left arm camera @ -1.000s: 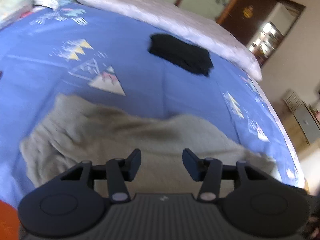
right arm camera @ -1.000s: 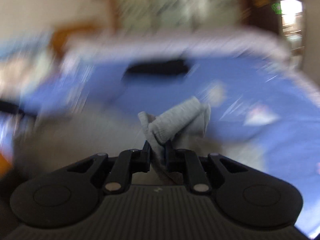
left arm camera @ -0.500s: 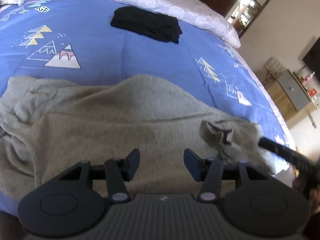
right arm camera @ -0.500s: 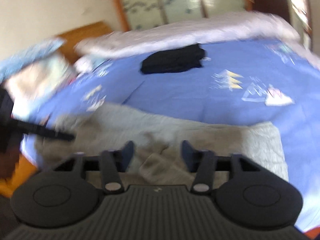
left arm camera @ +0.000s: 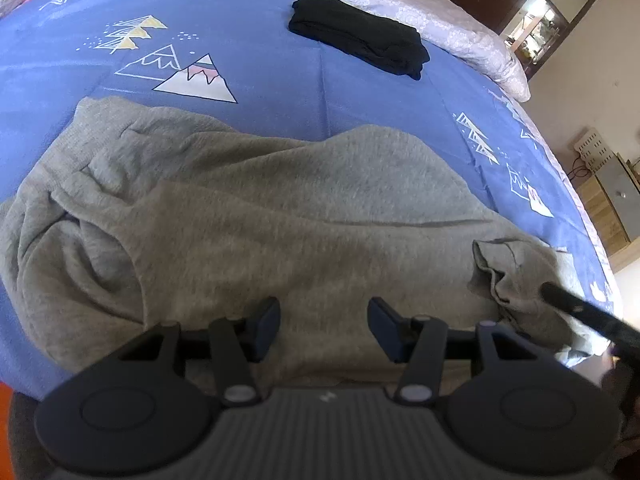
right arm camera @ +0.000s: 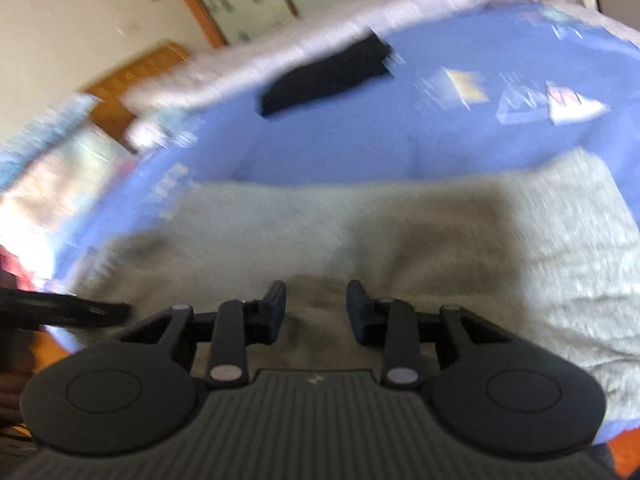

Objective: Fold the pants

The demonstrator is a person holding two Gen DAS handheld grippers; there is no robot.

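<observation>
Pants: grey pants (left arm camera: 280, 220) lie spread and rumpled across the near part of the blue bedspread (left arm camera: 260, 80), one cuff bunched up at the right end.
Left gripper: left gripper (left arm camera: 323, 322) hangs above the grey cloth, jaws spread, nothing between them.
Right gripper: right gripper (right arm camera: 316, 304) is over the same cloth, jaws apart and empty; this view is blurred.
Farther back: a folded black garment (left arm camera: 360, 36) lies well apart from the pants, near the pale quilt (left arm camera: 420, 4).
</observation>
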